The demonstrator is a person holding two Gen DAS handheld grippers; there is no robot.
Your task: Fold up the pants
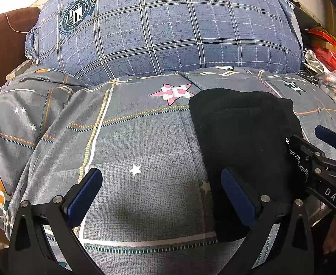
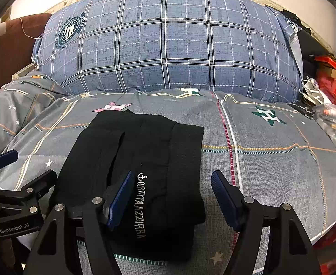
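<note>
Two grippers are seen above a bed — both with blue pads spread apart and nothing pinched between them. The left gripper is held over bare grey bedspread, its right-hand pad at the left edge of the pants. The right gripper is held over the near end of the same black pants, which are laid folded into a compact rectangle on the bedspread, white lettering along the top layer. One pad is seen over the cloth, the other over the bedspread just beside its right edge. A blue plaid pillow is propped behind — well apart from the pants.
</note>
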